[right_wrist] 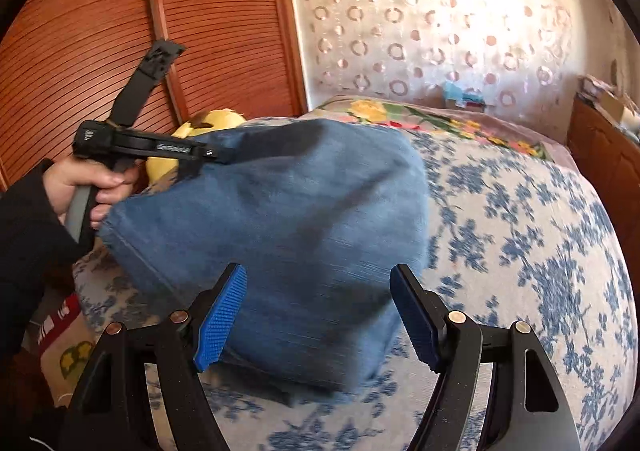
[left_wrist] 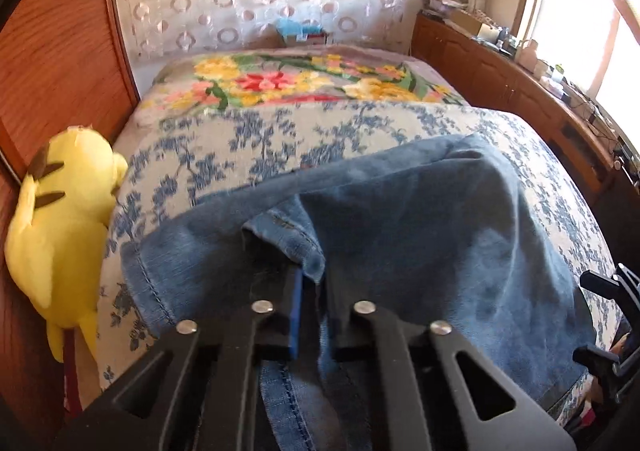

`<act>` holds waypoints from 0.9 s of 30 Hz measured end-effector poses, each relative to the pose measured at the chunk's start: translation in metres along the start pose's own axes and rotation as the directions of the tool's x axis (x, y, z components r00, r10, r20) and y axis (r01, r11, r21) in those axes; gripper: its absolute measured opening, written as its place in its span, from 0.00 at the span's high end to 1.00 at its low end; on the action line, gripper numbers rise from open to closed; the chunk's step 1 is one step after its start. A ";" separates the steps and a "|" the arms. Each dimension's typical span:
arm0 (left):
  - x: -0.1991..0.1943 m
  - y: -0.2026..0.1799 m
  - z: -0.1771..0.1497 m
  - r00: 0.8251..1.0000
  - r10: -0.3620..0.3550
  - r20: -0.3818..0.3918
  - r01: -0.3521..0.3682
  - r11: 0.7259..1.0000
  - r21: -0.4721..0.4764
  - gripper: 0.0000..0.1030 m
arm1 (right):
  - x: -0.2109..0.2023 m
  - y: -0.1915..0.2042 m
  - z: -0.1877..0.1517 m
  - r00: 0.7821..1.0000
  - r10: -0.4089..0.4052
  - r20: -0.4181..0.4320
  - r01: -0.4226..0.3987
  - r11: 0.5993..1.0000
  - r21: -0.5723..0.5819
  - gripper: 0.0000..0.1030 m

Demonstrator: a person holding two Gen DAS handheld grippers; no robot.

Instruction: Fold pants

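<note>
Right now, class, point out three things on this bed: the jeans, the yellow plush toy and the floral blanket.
jeans [right_wrist: 288,211]: right wrist view, middle of the denim.
yellow plush toy [left_wrist: 64,219]: left wrist view, its body.
floral blanket [left_wrist: 280,85]: left wrist view, red flower.

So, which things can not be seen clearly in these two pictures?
- Left wrist view: the left gripper is shut on the jeans; the denim covers its tips, and its own frame hides the cloth below.
- Right wrist view: the jeans are blurred, so seams do not show; they hide most of the yellow plush toy.
- Right wrist view: the jaws of the right gripper are open; whether they touch the denim is unclear.
- Both views: clutter on the wooden cabinet is too small.
</note>
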State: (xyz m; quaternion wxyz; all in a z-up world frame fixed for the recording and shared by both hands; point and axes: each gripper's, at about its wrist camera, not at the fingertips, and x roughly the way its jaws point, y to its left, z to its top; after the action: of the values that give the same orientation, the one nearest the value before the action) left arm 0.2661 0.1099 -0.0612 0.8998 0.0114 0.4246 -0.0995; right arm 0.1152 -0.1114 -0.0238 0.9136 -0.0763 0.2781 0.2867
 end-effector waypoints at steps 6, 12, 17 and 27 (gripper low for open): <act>-0.038 0.008 0.009 0.995 0.032 0.094 -0.032 0.999 0.003 0.96 | 0.006 0.023 0.004 0.998 0.054 -0.016 -0.054 0.997 -0.047 0.26; -0.068 0.034 0.028 0.984 0.083 0.158 -0.080 0.997 -0.024 0.96 | 0.003 0.022 0.007 0.998 0.069 -0.011 -0.069 0.997 -0.043 0.26; -0.054 0.045 0.033 0.988 0.101 0.116 -0.097 0.995 -0.034 0.94 | -0.005 0.017 0.006 0.999 0.046 0.003 -0.046 0.998 -0.048 0.26; -0.056 0.030 -0.013 0.992 0.084 0.089 -0.084 0.996 -0.011 0.54 | -0.016 0.002 -0.003 1.000 0.009 -0.005 -0.009 1.000 0.005 0.26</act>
State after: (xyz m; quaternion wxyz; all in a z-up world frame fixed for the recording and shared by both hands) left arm 0.2272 0.1497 -0.0286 0.9213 0.0215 0.3836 -0.0605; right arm 0.1021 -0.1179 -0.0172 0.9118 -0.0736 0.2814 0.2897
